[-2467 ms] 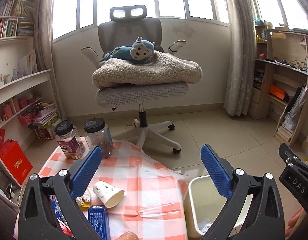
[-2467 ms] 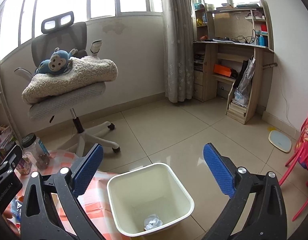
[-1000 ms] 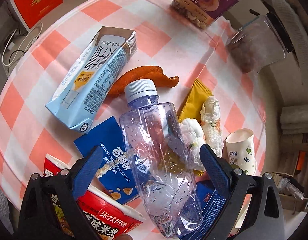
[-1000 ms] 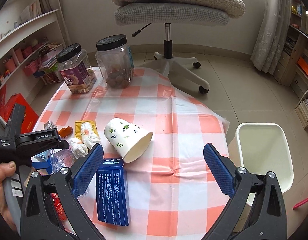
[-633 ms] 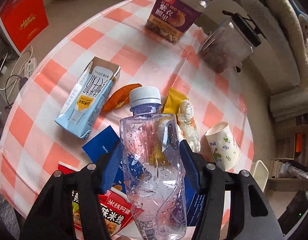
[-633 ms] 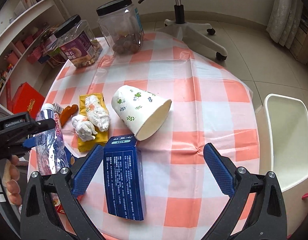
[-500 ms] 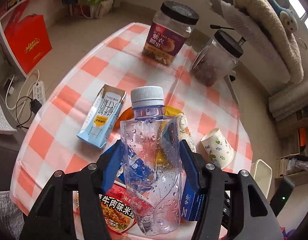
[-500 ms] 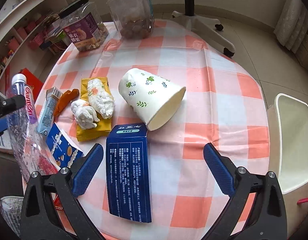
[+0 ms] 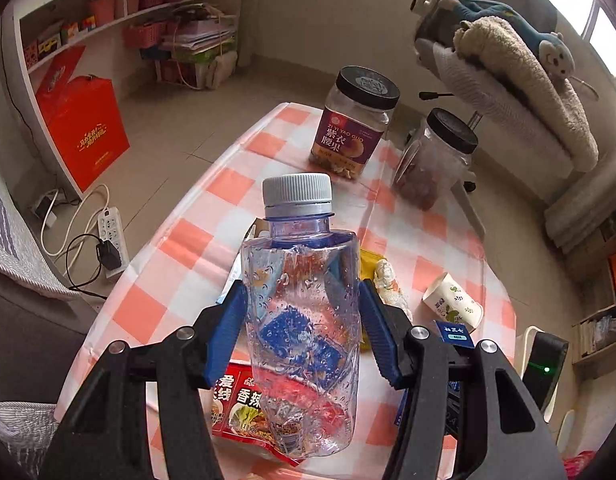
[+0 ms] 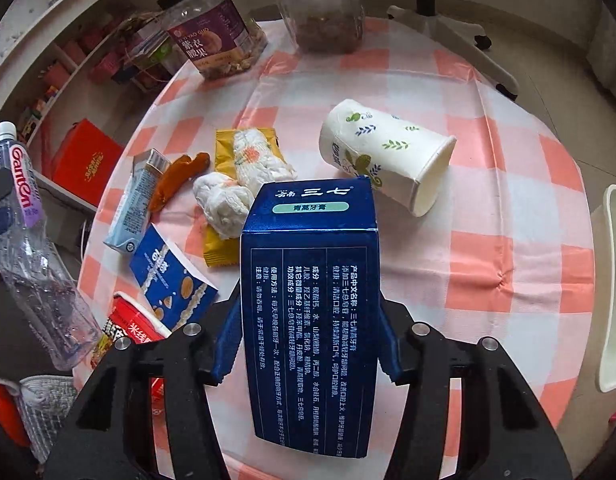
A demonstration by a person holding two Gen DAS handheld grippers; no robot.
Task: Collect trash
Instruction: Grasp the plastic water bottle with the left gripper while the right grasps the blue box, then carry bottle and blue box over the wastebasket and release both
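My left gripper (image 9: 302, 292) is shut on a crumpled clear plastic bottle (image 9: 300, 320) with a grey cap, held upright above the checked table (image 9: 236, 184). The same bottle (image 10: 24, 240) shows at the far left of the right wrist view. My right gripper (image 10: 309, 296) is closing on a dark blue toothpaste box (image 10: 312, 320); both pads touch its sides. A paper cup (image 10: 384, 156) lies on its side beyond the box. Two crumpled tissues (image 10: 224, 200) rest on a yellow wrapper (image 10: 220, 246).
A milk carton (image 10: 136, 208), orange peel (image 10: 180, 176), a blue biscuit packet (image 10: 164, 276) and a red noodle packet (image 10: 128, 324) lie at the left. Two black-lidded jars (image 9: 356, 120) (image 9: 436, 160) stand at the far edge. A white bin (image 10: 612, 280) stands off the table's right side.
My left gripper shut on the bottle and lifted it off the table. My right gripper came down over the blue box and its wide-open jaws closed against the box's sides.
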